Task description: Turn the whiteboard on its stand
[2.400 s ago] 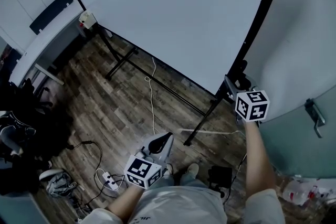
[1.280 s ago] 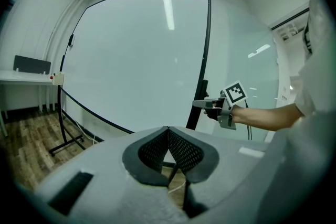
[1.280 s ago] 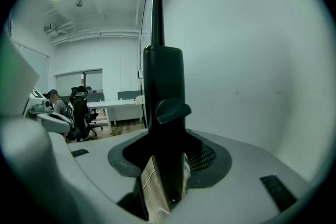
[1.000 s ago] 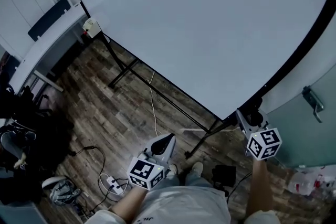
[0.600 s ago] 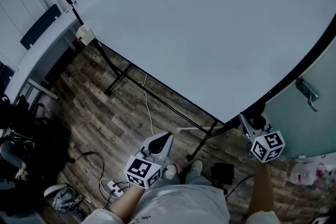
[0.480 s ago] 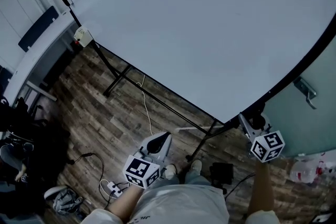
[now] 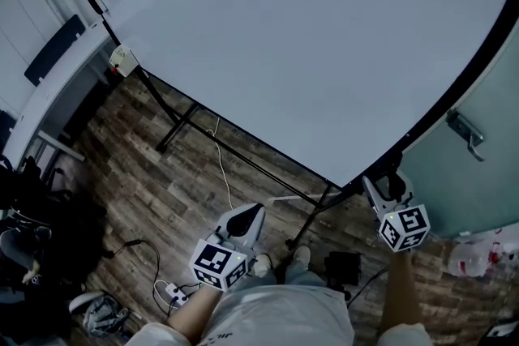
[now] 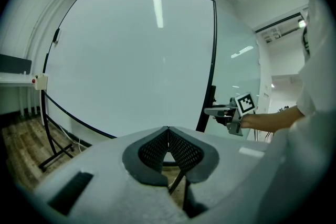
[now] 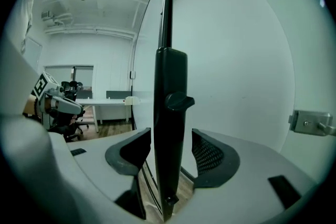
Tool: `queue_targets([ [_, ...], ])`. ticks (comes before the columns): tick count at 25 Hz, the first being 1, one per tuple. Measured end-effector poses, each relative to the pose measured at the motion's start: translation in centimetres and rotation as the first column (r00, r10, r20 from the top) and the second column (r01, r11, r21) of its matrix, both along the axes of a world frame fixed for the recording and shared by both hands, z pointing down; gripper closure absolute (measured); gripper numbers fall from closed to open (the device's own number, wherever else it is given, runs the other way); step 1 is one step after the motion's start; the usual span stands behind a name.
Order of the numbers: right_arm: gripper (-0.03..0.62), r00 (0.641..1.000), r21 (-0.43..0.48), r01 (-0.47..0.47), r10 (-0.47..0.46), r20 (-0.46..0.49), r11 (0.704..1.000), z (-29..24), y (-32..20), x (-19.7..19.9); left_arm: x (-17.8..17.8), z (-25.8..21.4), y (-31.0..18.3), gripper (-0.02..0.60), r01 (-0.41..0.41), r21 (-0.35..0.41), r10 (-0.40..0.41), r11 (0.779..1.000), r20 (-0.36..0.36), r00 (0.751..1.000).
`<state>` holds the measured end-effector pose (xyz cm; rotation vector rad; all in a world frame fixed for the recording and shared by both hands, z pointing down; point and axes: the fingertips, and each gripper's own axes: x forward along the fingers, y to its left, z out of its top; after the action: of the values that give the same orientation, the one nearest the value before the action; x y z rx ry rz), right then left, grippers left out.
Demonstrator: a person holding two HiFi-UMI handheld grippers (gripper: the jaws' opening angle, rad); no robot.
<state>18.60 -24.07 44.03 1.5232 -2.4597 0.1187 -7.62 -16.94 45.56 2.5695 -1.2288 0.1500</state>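
Whiteboard (image 7: 308,36) turned further; right tool (image 9: 170,152) jaws opening around stand post (image 9: 169,92), left tool (image 8: 168,140) together

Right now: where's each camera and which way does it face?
Head view: on the head, steeply down at whiteboard and floor; shows left tool, right tool.
Left gripper view: on left tool, facing the board's front; shows its shut jaws, the right hand.
Right gripper view: on right tool, along the board's edge; jaws opening around the stand post.
All three share the whiteboard.
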Motion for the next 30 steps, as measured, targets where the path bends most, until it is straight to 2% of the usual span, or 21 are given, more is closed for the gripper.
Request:
queue_targets([
  [7,0.382,0.992,-0.029,-0.087,0.089,0.087,0.996,-0.5,3.6,1.7,1.3,-0.1,0.2,0.572,-0.024,-0.004,0.024,1.000,-0.005,1.000],
  [10,0.387,0.986,-0.054,-0.096,0.102,0.134,0.994,-0.1,5.4,1.5,2.2,-0.2,0.2,0.572,-0.038,-0.001,0.038,0.999,-0.003,0.999],
  [12,0.454,0.980,-0.066,-0.095,0.105,0.169,0.993,0.2,6.3,0.9,2.6,-0.2,0.2,0.572,-0.043,0.000,0.043,0.999,-0.002,0.999],
  [15,0.553,0.977,-0.070,-0.083,0.095,0.189,0.994,0.3,7.2,-0.7,3.0,-0.1,0.3,0.572,-0.046,0.004,0.046,0.999,-0.003,0.999],
  [18,0.583,0.979,-0.096,-0.045,0.063,0.195,0.994,0.7,7.8,-3.2,3.4,-0.3,0.4,0.572,-0.048,0.009,0.048,0.999,0.000,0.999],
  [22,0.588,0.981,-0.143,0.029,-0.001,0.193,0.989,1.3,8.4,-7.3,3.5,-0.7,0.6,0.572,-0.049,0.011,0.049,0.999,-0.004,0.999],
  [30,0.588,0.981,-0.159,0.112,-0.083,0.178,0.981,1.6,9.7,-12.7,3.5,-0.1,1.9,0.572,-0.040,-0.012,0.040,0.999,0.016,0.999],
])
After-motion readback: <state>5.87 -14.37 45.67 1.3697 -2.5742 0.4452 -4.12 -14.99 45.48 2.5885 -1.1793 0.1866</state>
